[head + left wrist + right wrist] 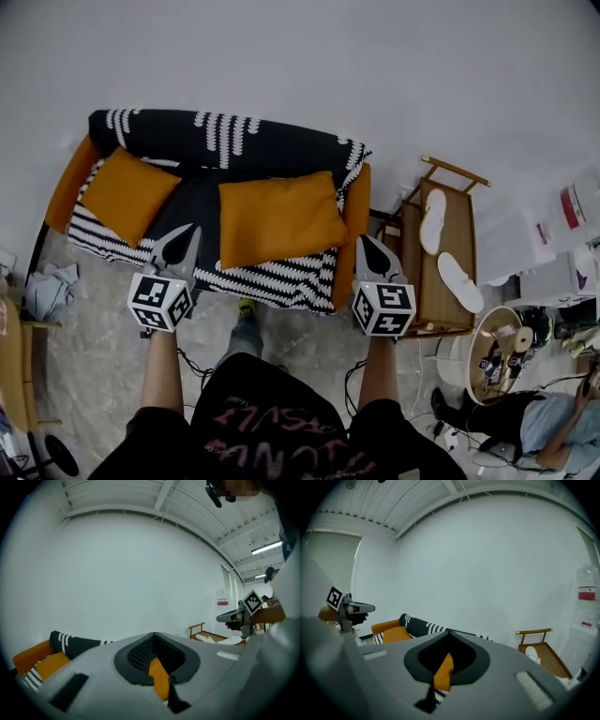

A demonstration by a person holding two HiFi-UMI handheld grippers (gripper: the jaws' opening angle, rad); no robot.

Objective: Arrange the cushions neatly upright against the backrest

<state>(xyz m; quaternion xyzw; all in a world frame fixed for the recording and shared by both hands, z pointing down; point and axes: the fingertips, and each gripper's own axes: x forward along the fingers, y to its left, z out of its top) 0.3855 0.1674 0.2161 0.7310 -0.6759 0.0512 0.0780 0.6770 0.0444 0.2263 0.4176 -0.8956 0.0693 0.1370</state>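
An orange sofa under a black and white throw (281, 277) stands against the wall. Its backrest (225, 141) runs along the top. A small orange cushion (127, 192) leans at the sofa's left end, also seen as the cushion (396, 633). A larger orange cushion (279, 217) lies flat on the seat. My left gripper (190, 231) is shut and empty, just short of the seat's front edge, left of the large cushion. My right gripper (365, 241) is shut and empty by the sofa's right arm. Orange fabric (159, 677) shows past the left gripper's closed jaws.
A wooden rack (448, 258) with white slippers (459, 281) stands right of the sofa. A small round table (497, 352) and a seated person (553, 422) are at the lower right. Crumpled cloth (52, 286) lies at the left. My own legs stand before the sofa.
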